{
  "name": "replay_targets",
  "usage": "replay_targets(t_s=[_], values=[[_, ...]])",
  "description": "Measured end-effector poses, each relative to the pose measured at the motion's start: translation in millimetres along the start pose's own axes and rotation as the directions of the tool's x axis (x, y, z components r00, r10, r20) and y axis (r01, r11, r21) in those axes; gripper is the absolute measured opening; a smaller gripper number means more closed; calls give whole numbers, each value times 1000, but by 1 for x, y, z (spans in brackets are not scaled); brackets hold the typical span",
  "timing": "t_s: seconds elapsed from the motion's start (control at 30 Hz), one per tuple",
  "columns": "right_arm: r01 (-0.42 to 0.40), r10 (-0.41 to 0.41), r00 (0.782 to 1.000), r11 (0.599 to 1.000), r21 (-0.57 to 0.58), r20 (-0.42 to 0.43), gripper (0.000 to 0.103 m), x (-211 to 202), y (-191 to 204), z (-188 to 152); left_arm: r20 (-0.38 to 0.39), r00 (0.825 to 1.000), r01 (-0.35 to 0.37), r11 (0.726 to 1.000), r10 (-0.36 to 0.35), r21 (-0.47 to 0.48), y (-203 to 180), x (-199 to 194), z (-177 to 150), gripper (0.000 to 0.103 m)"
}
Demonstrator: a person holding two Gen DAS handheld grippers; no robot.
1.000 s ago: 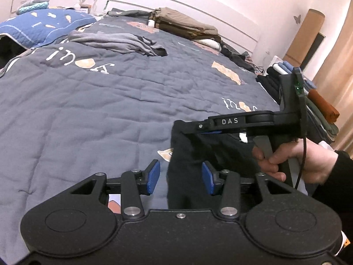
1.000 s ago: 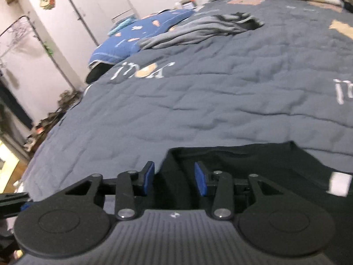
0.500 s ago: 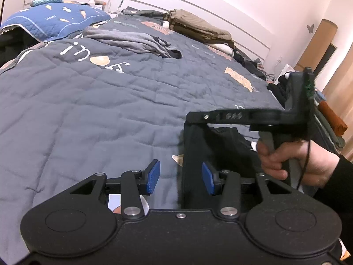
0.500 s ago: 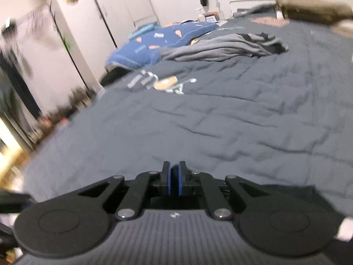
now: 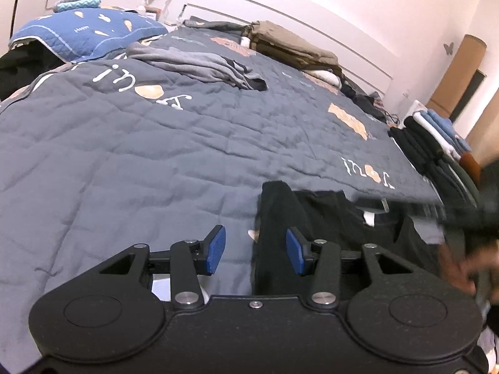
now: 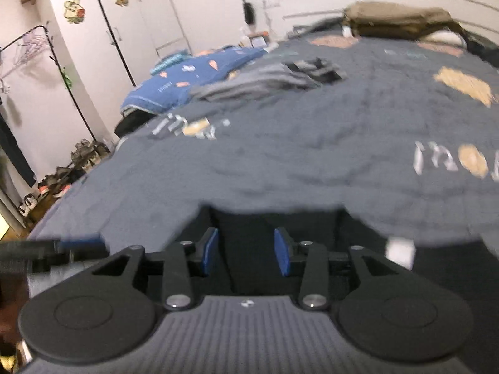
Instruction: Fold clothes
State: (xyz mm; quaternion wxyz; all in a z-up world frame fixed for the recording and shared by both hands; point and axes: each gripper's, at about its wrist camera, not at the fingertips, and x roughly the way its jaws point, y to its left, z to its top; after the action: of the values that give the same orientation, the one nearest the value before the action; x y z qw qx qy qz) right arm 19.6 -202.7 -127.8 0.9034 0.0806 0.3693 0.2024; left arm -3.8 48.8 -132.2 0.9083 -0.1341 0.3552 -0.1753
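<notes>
Right tongs (image 6: pixel 243 255) opening again after a brief pinch half a second back, blue pads now apart with black cloth below them but nothing pressed between. Left tongs (image 5: pixel 252 251) parted about as a second ago, hovering over the left edge of the black shirt (image 5: pixel 330 218), gripping nothing. Shirt lying at the near edge of the grey quilt (image 5: pixel 156 162), left side now turned over into a narrow upright strip where earlier it spread flatter; white neck label (image 5: pixel 368 218) showing. Reads as one side fold just laid and released, with the right tongs pulling away, blurred at the right of the left view. Probably another fold to come before stacking. Farther out: crumpled grey garment (image 5: pixel 199 65), blue pillow (image 5: pixel 87 31), folded stack (image 5: pixel 436 143) at the right edge.
</notes>
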Motion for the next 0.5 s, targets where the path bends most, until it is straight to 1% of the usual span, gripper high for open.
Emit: replay_targets(t_s=[0.07,0.17,0.3,0.43,0.5], values=[[16,-16,1000,999,29,-22,39,-3,-7,-17,-2,1000,7,1000,-7,-2,-6,7,2,43],[13,-10,999,996,91,-40,39,-8,-17,-39,7,1000,30,999,-30,16,-23,20,5,43],[16,-11,1000,986,166,-28,39,-22,-25,-59,13,999,48,998,-49,35,-38,39,11,43],[30,-21,999,975,218,-44,39,-28,-33,-69,8,999,35,999,-35,-9,-40,61,19,43],[23,-14,999,968,249,-38,39,-30,-38,-71,-2,1000,24,1000,-24,-10,-40,68,19,43]])
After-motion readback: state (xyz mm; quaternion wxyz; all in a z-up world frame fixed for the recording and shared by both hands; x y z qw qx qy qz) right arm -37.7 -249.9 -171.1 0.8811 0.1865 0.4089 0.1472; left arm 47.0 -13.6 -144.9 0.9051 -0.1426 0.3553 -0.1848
